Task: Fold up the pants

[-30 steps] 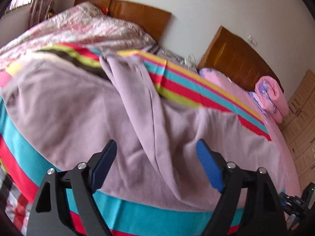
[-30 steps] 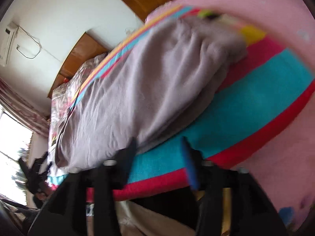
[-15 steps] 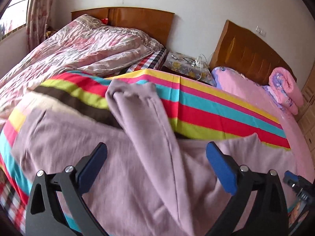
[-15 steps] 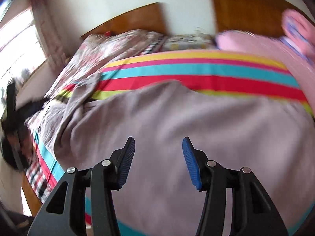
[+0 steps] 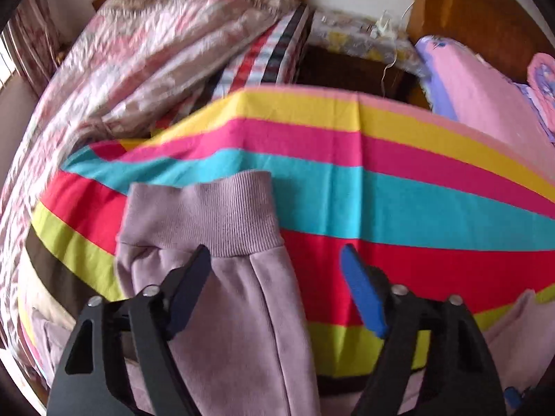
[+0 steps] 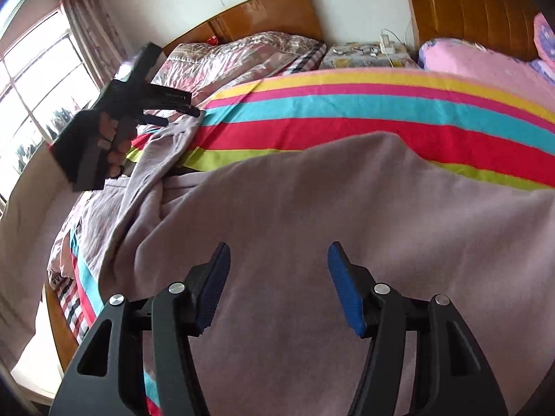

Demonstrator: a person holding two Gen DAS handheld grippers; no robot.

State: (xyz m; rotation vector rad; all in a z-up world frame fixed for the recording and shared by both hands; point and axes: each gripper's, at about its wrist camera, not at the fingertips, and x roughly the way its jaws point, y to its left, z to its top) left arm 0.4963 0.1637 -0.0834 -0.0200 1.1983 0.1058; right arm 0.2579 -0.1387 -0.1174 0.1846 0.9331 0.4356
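Mauve sweatpants (image 6: 312, 208) lie spread on a striped blanket (image 6: 364, 104). One leg runs away from me, and its ribbed cuff (image 5: 204, 211) lies flat on the stripes. My left gripper (image 5: 277, 267) is open and hovers just behind that cuff, its left finger over the leg. It also shows in the right wrist view (image 6: 173, 111), above the leg end. My right gripper (image 6: 277, 267) is open and empty over the wide body of the pants.
A floral quilt (image 5: 138, 52) lies at the back left, with a cluttered nightstand (image 6: 367, 50) between two wooden headboards (image 6: 270, 10). A pink bed (image 6: 485, 66) with a rolled blanket stands at the right. A window (image 6: 34, 86) is on the left.
My left gripper has moved forward along the leg, up to its cuff. My right gripper has levelled out and steadied over the pants' body. Both stay open.
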